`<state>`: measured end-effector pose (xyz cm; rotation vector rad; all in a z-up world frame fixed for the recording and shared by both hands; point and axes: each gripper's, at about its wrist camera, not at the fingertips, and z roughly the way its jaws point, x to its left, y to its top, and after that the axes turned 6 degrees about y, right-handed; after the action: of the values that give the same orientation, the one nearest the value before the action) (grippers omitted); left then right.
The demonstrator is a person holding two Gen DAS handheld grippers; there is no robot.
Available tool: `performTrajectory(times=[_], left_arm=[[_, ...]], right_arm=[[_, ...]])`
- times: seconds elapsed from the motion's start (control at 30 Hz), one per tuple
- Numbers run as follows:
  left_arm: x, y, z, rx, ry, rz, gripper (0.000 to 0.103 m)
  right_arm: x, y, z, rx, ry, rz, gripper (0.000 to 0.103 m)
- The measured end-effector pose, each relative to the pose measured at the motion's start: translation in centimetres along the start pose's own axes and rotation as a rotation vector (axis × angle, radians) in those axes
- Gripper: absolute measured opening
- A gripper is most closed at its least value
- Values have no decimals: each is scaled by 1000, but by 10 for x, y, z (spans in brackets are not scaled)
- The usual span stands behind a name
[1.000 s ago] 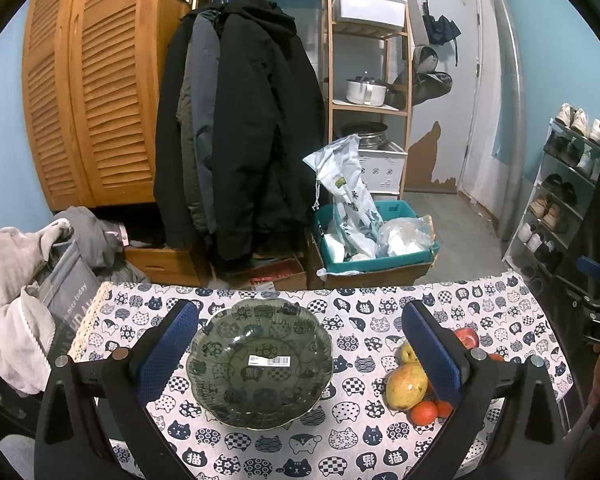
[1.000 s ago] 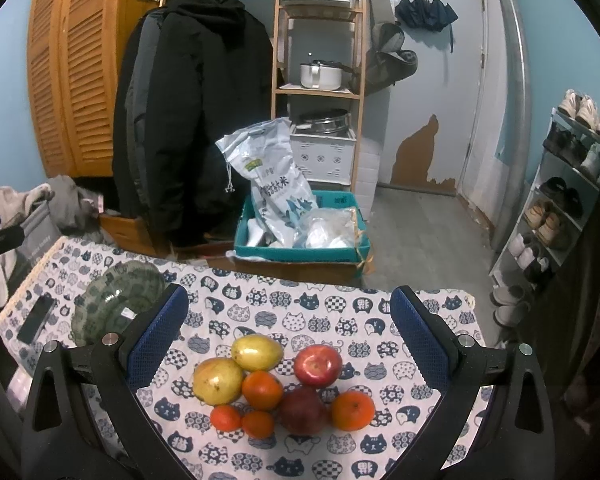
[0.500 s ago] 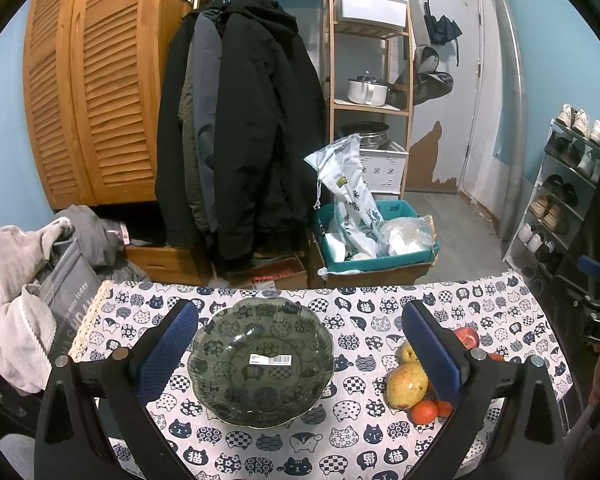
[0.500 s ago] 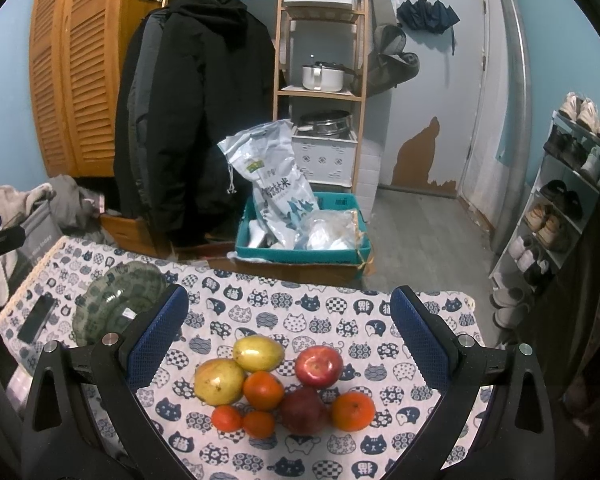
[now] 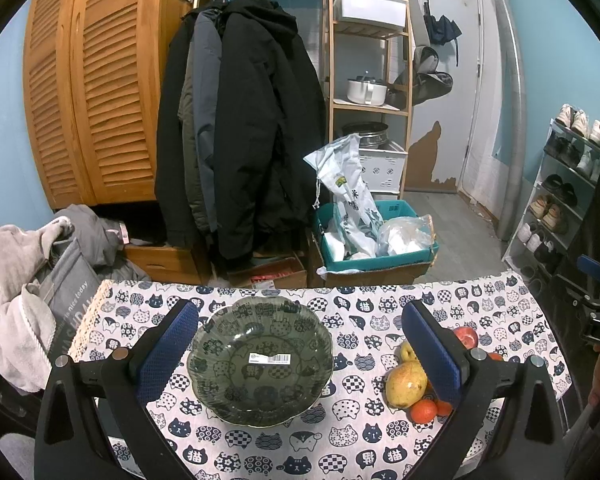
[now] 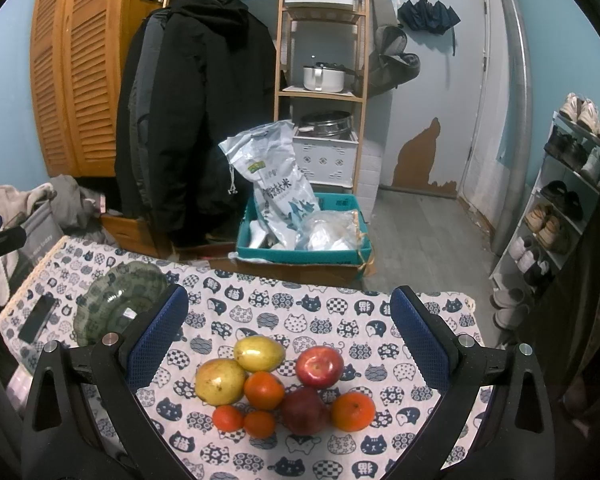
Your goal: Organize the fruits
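Green-grey scalloped glass bowl [image 5: 260,362] sits between our left tool's [image 5: 300,354] spread fingers, barely shifted from a second ago. Right view: right tool [image 6: 288,330] spread, still hovering over the fruit pile [image 6: 284,386] at 6 o'clock; nothing moved yet.

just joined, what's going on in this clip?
A person holds a hand-held gripper in each hand over a cat-print tablecloth. The left hand-held gripper is open, its fingers either side of an empty green glass bowl. The right hand-held gripper is open above a cluster of fruit: two yellow pears, two red apples and four oranges. Nothing is grasped, and no fruit is in the bowl yet.
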<state>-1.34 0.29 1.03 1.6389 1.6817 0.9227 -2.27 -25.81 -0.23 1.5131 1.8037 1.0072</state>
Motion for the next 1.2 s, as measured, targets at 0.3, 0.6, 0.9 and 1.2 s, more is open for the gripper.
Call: performTrajectory(times=[0.3,0.6,0.9,1.2], left_arm=[[0,0,0,-1,-1,-1,103],[0,0,-1,-1,2,1,103],[-2,-3,-1,8,2,6,103],[-13,-7,25,87,-20,37,103]], right_arm=[[0,0,0,-1,-2,-1,100],[-1,0,0,-2,-2,-2,100],[-2,0,0,0,-7,-1,100],[-33,-5,18,74,-50,43,100]])
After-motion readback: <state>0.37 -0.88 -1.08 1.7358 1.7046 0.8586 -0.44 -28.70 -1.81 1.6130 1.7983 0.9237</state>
